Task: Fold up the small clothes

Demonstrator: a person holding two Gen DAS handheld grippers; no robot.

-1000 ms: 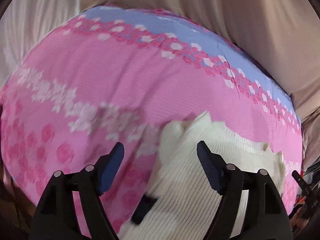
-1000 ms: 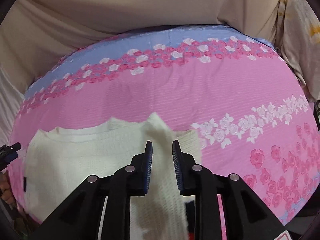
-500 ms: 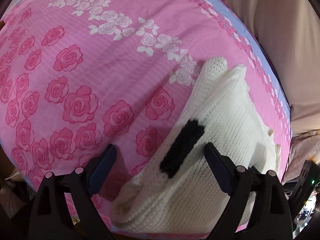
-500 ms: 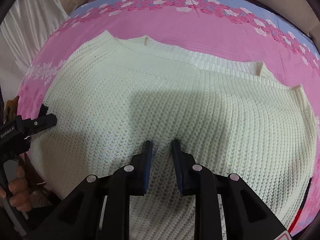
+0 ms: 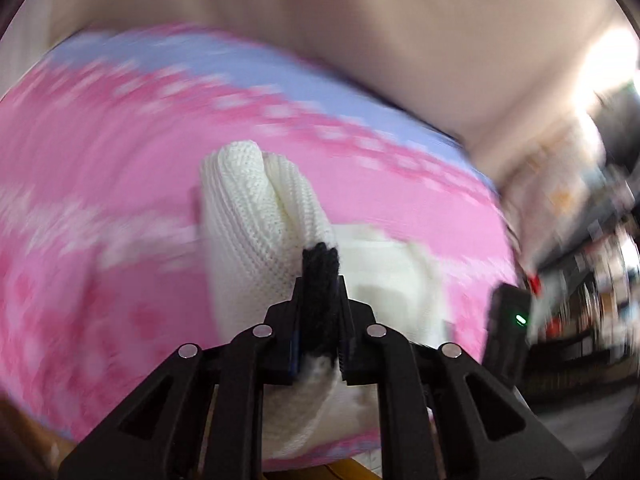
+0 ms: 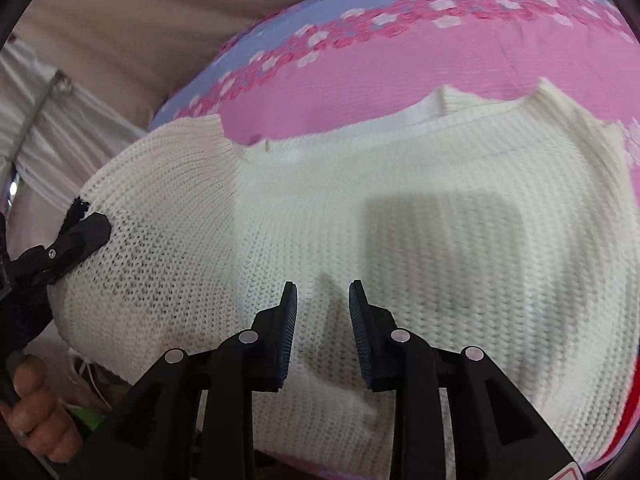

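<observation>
Cream knit sweater (image 6: 420, 216) lies on pink rose-print sheet (image 6: 400, 64). Left tongs (image 5: 319, 316) clamped on its black-trimmed edge (image 5: 320, 268), lifting that side into a fold. Right tongs (image 6: 323, 328) part open, over the sweater's middle, gripping nothing. Left view blurred.

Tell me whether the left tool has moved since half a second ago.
Yes. The left tool then hung open over the sweater's black patch; now it is shut on that patch and has lifted the sweater edge off the pink sheet.
</observation>
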